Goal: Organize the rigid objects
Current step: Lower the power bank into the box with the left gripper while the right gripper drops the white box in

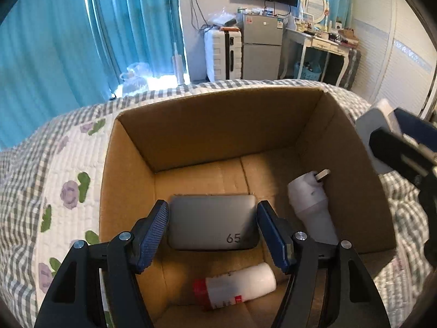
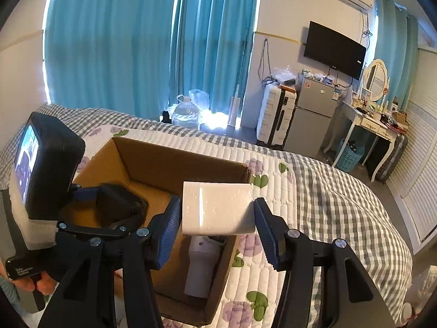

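Left gripper [image 1: 212,232] hangs over the cardboard box [image 1: 218,125], fingers spread apart; the grey charger [image 1: 211,225] marked 65 sits between the pads, contact not clear, looks like it rests on the box floor. In the left wrist view, nearest at 6 o'clock, a white bottle with red label [image 1: 235,287] lies on its side on the box floor. At 3 o'clock from the charger a white plug adapter [image 1: 311,202] leans along the right wall, metal prong up. Right gripper [image 2: 217,227] is over the box's right rim, fingers clamped on a white box [image 2: 217,207] from both sides; the white box is in the air above the near right corner of the cardboard box, with the plug adapter visible directly under it. In the left view the right gripper shows at 3 o'clock, at the frame edge, with the white box in it. The cardboard box sits on a bed with a checked, flower-print quilt [image 2: 314,191]. Farther out: teal curtains [image 2: 136,41] at 11 o'clock, a water jug [image 2: 185,113] on the floor, a white suitcase [image 2: 275,114], a small grey fridge [image 2: 314,114], a wall TV [image 2: 334,49] at 1 o'clock, a dressing table with mirror [image 2: 374,112] at 2 o'clock.
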